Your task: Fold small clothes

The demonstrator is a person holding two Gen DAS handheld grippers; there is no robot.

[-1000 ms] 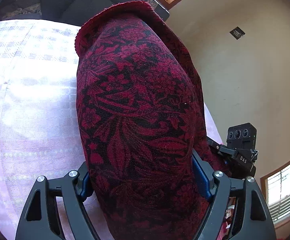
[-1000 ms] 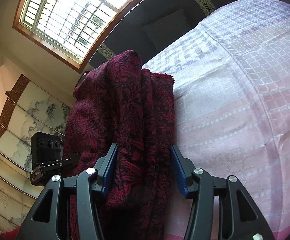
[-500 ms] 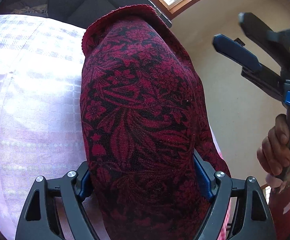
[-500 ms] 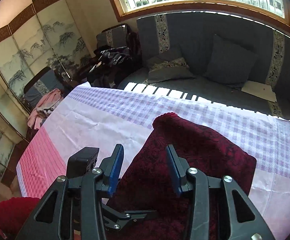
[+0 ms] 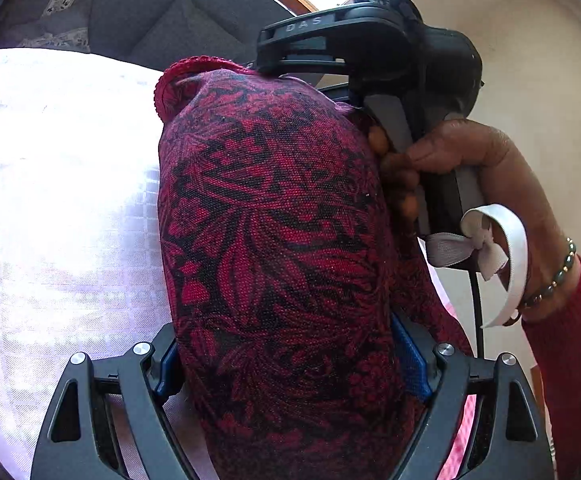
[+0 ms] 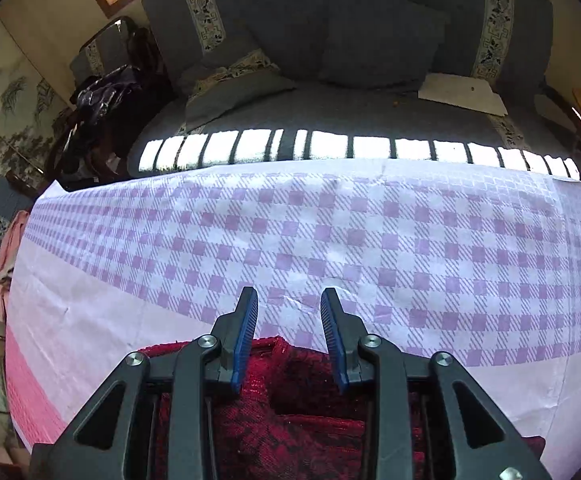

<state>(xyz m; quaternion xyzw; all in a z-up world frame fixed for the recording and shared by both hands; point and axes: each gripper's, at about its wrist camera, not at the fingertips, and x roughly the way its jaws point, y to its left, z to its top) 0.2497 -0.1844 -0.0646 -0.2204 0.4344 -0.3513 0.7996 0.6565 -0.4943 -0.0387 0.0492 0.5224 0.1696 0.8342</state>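
The left gripper is pinching a thick bundle of dark red woven cloth with a black floral pattern, its blue-padded fingers pressed into either side of the fabric; the bundle fills the middle of the left wrist view and hides most of what lies beyond it, and the left-hand pad is almost wholly buried behind the cloth. The cloth rises away from the camera to a rolled, ribbed red hem at its far end, and its lower part runs out of the frame. Under it lies a pale lilac-and-white checked tablecloth, washed out by strong light so that its pattern is barely readable on that side. The right gripper appears in the left wrist view as a black body at the far top end of the cloth, held in the person's right hand, with a white ribbon loop hanging from the handle; its fingers cannot be seen from there. In the right wrist view those fingers stand spread apart with nothing between them, poised over the checked tablecloth just past the near edge of the red cloth, which lies beneath the gripper frame and is cut off by the bottom of the picture. Behind the table stands a grey sofa with patterned cushions.
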